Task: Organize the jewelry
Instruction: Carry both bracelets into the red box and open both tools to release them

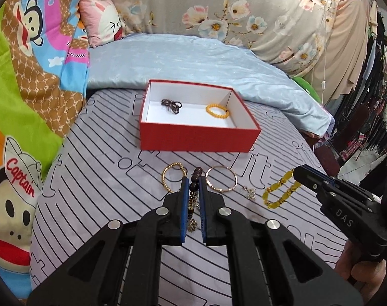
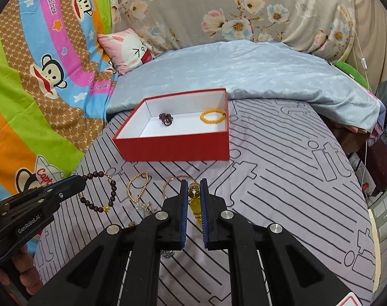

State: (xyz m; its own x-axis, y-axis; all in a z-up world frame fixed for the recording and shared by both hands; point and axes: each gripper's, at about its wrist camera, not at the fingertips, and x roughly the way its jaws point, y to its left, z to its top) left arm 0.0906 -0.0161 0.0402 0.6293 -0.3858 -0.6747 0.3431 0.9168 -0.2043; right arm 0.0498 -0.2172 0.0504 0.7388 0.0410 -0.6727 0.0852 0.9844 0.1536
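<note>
A red box (image 1: 198, 137) with a white inside sits on the striped grey bedsheet (image 1: 96, 178), close to the folded blue blanket (image 1: 183, 61) that covers the far part of the bed. Two pieces already lie in the box: a dark tangled bracelet (image 1: 171, 105) toward its left side and an orange bead bracelet (image 1: 217, 110) toward its right wall.

The left gripper (image 1: 193, 178) is closed narrowly on a dark bead bracelet (image 1: 195, 173). From the right wrist view that bracelet (image 2: 105, 191) hangs as a loop from the gripper's tips (image 2: 79, 179), off the sheet, with a small gold charm at its lowest point. The right gripper (image 2: 193, 181) is likewise nearly closed, pinching a yellow glassy bracelet (image 2: 194, 199); in the left wrist view that bracelet (image 1: 278, 191) hangs from the tips (image 1: 296, 172) as a chain of yellow links.

On the sheet in front of the box's near wall lie more pieces in a row: a gold bead bracelet (image 1: 173, 178) on the left, a thin rose-gold bangle (image 1: 221, 182) just right of the left gripper's fingers, and a small silvery chain piece (image 1: 249, 192) beyond that. A small gold chain (image 1: 192, 224) lies between the left gripper's fingers, lower on the sheet.

A cartoon monkey quilt (image 1: 27, 89) runs along the bed's left edge, and a floral cushion (image 1: 231, 12) stands at the far end.
</note>
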